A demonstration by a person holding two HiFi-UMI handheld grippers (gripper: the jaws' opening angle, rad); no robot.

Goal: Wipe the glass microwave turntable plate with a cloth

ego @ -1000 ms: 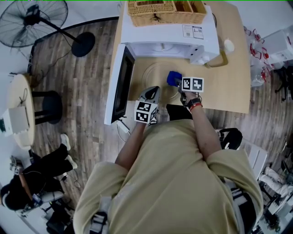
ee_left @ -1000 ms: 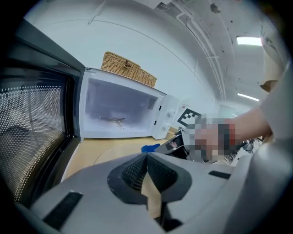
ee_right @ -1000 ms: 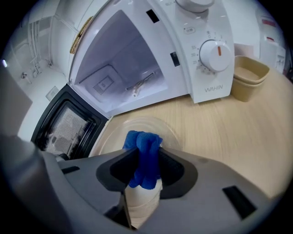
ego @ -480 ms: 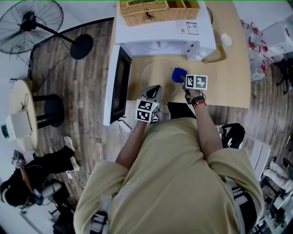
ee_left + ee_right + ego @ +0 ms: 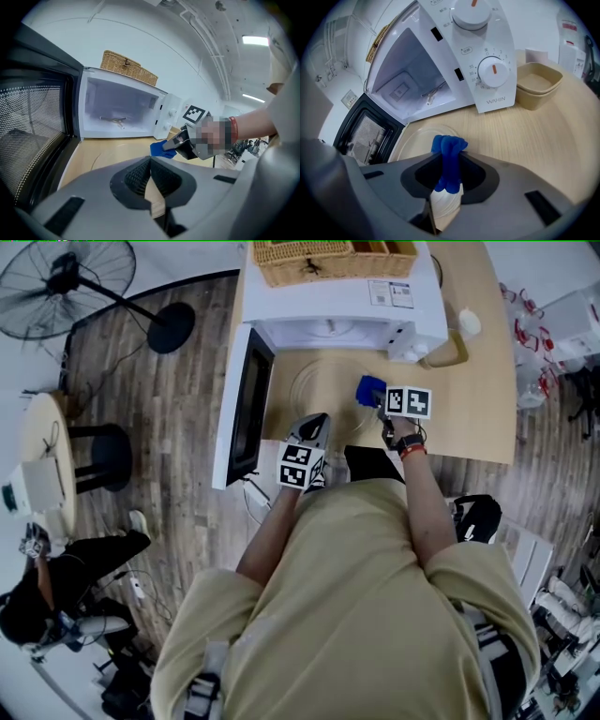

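Your right gripper (image 5: 447, 161) is clamped on the bunched blue cloth (image 5: 449, 146), whose long axis runs along the jaws. Its tip is over the right rim of the glass turntable plate (image 5: 415, 140); contact is unclear. The plate lies flat on the surface (image 5: 469, 381), just in front of the open microwave (image 5: 342, 306). Your left gripper (image 5: 150, 164) has its jaws together on nothing, at the plate's near edge. The wicker basket (image 5: 323, 257) on top of the microwave is cut off by the frame.

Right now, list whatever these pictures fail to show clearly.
Glass turntable plate: right gripper view, near part hidden behind the right gripper.
Blue cloth: whether it touches the plate; head view too small, gripper body blocks.
Microwave label: head view, print too small.
Wicker basket: head view, cut off by top edge.
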